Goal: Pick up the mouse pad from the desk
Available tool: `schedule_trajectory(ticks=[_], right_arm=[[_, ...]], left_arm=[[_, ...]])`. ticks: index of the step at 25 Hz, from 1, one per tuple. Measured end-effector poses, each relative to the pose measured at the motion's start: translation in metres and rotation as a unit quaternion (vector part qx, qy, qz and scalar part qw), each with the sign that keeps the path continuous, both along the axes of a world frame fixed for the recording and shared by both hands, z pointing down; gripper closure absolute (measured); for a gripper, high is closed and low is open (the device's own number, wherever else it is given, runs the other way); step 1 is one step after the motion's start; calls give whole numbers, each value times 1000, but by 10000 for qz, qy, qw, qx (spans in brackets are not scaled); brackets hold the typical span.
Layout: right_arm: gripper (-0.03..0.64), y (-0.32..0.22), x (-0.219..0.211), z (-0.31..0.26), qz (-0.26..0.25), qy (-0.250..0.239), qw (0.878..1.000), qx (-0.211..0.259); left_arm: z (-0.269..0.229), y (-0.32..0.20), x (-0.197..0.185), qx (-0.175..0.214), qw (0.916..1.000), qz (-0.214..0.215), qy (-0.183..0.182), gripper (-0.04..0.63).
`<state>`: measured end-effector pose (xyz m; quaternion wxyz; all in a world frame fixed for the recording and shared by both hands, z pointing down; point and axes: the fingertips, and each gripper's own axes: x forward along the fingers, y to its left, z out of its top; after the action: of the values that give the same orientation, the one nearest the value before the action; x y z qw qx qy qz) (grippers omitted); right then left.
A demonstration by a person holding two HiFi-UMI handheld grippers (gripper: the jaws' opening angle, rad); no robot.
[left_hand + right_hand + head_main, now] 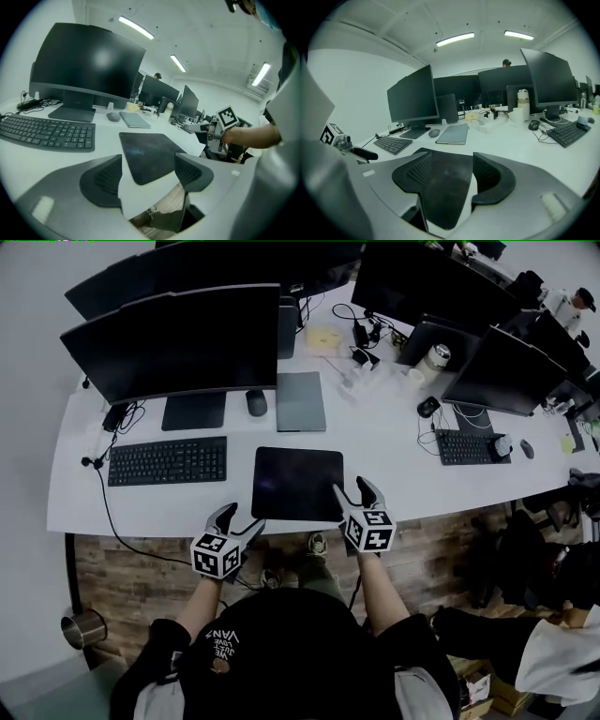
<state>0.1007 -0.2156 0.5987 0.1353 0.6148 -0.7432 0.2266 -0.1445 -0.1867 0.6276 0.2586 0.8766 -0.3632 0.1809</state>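
Observation:
The black mouse pad (297, 482) lies flat on the white desk (394, 474), its near edge close to the desk's front edge. My right gripper (354, 491) hangs open at the pad's near right corner; in the right gripper view the pad (445, 187) shows between its jaws (450, 176). My left gripper (240, 518) is open at the desk's front edge, just left of and below the pad's near left corner. In the left gripper view the pad (150, 154) lies ahead of its open jaws (147, 173). Neither gripper holds anything.
A black keyboard (168, 460) lies left of the pad, with a monitor (173, 343) behind it. A mouse (256, 402) and a grey closed laptop (301, 401) sit beyond the pad. A second keyboard (472, 446) and cables lie at the right. A metal bin (82, 626) stands on the floor.

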Motion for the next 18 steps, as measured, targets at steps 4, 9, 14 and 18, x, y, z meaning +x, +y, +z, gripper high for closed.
schedule_trajectory(ticks=[4, 9, 14, 18], right_arm=[[354, -26, 11, 21, -181, 107, 9995, -255], [354, -59, 19, 50, -538, 291, 9960, -648], [354, -83, 19, 77, -907, 457, 9902, -962], [354, -96, 15, 86, -1113, 497, 9867, -1076]], left_arm=[[11, -8, 1, -171, 9996, -190, -79, 268], [22, -11, 4, -421, 9982, -415, -135, 268], [36, -8, 5, -631, 9957, -653, -188, 268], [40, -5, 5, -737, 9938, -804, -192, 268]])
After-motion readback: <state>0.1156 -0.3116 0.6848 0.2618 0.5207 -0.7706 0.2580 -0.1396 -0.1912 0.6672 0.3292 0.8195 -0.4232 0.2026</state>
